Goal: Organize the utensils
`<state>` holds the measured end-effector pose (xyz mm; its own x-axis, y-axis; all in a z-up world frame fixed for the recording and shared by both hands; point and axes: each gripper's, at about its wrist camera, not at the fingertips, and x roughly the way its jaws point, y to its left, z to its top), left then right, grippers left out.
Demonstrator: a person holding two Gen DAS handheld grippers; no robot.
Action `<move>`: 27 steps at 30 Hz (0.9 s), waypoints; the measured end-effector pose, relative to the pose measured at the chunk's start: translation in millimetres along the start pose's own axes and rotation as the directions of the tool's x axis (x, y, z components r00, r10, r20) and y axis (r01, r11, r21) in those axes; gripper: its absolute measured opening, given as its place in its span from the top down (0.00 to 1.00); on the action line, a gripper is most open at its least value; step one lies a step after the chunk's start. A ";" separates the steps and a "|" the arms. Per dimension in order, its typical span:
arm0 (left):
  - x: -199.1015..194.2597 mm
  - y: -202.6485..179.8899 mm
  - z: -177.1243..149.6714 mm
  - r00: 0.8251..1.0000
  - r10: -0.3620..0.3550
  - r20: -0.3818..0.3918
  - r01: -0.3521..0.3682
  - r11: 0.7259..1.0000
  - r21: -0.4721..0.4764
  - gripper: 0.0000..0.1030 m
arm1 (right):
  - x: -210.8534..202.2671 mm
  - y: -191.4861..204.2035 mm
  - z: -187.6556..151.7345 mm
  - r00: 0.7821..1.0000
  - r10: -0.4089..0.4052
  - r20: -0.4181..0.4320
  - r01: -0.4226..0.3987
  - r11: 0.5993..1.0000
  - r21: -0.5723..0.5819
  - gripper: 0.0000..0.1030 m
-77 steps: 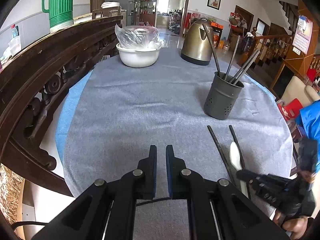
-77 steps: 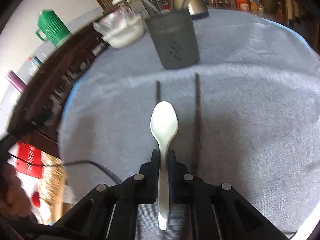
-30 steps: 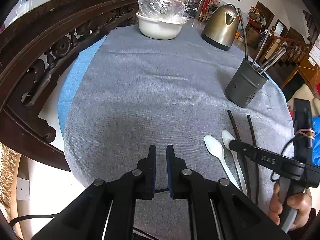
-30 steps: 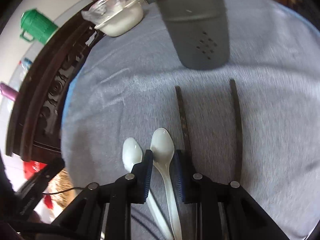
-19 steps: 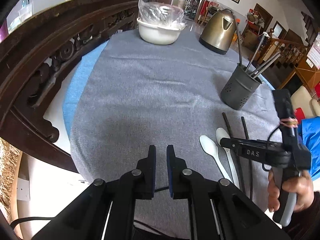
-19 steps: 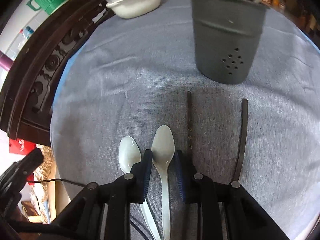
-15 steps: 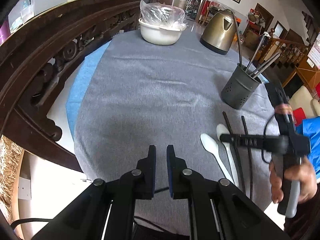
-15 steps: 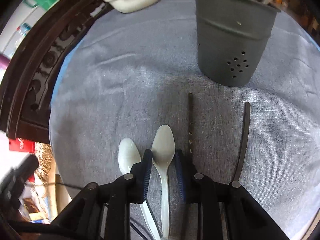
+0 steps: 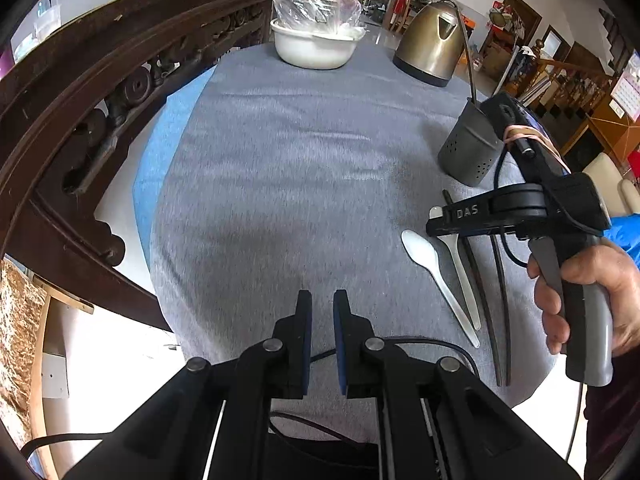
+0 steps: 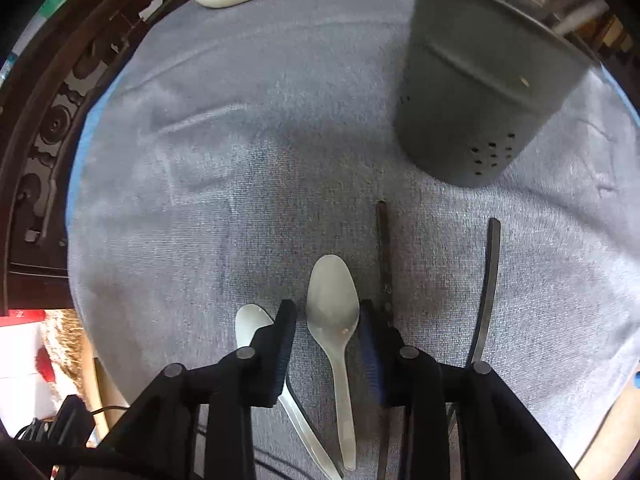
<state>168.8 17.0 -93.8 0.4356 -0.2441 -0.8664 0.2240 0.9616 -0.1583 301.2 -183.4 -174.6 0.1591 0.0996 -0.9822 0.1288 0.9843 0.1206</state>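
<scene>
Since a second ago the right gripper [image 10: 327, 320] has swung to point more steeply down at the table, and its jaws, which then stood close about the spoon's neck, are opening now, with the right-hand white spoon [image 10: 333, 308] lying flat on the grey cloth [image 10: 248, 208] between the fingers and, as far as this view allows, touched by neither pad. A second white spoon [image 10: 250, 322] lies just to its left, partly behind the left finger. Two dark chopsticks [image 10: 384, 248] lie to the right of the spoons, roughly parallel and apart from each other. The grey perforated utensil holder [image 10: 476, 92] stands upright beyond them, with metal handles rising from it. The left gripper [image 9: 322, 312] hovers over bare cloth well to the left, fingers nearly together and holding nothing. A hand [image 9: 588, 292] grips the right tool's handle.
</scene>
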 end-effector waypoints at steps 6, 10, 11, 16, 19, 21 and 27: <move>-2.9 -0.1 3.2 1.000 -0.017 0.002 0.017 1.000 0.000 0.91 | 0.1 23.2 -1.6 0.994 -0.094 0.047 0.098 0.991 -0.087 0.68; 2.4 -1.9 7.5 0.999 -0.045 -0.017 0.045 0.999 -0.015 0.91 | -8.3 9.0 -7.7 0.996 -0.027 0.081 0.032 0.998 -0.056 0.69; 5.0 -4.5 9.9 0.999 -0.046 -0.023 0.046 0.999 -0.014 0.91 | -16.7 0.0 -16.6 0.995 0.006 0.100 -0.002 0.999 -0.041 0.69; 21.1 -29.6 23.5 0.996 -0.066 -0.055 0.066 0.998 0.009 0.90 | -60.8 -46.7 -38.8 0.951 0.207 0.230 -0.221 0.975 0.035 0.69; 41.5 -46.5 34.9 0.992 -0.089 -0.089 0.089 0.996 -0.008 0.88 | -85.2 -77.5 -59.7 0.911 0.247 0.329 -0.286 0.955 0.075 0.69; 58.2 -56.3 43.1 0.987 -0.109 -0.120 0.106 0.994 -0.027 0.84 | -97.8 -97.3 -72.0 0.888 0.257 0.382 -0.317 0.943 0.102 0.69; 100.9 -74.7 59.9 0.967 -0.131 -0.218 0.109 0.988 -0.114 0.70 | -106.2 -159.1 -113.1 0.848 0.244 0.470 -0.366 0.911 0.188 0.69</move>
<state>248.3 -86.9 -141.1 0.2021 -0.3353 -0.9202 0.1691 0.9374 -0.3045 153.2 -334.1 -105.7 0.6267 0.2562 -0.7359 0.2429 0.8331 0.4969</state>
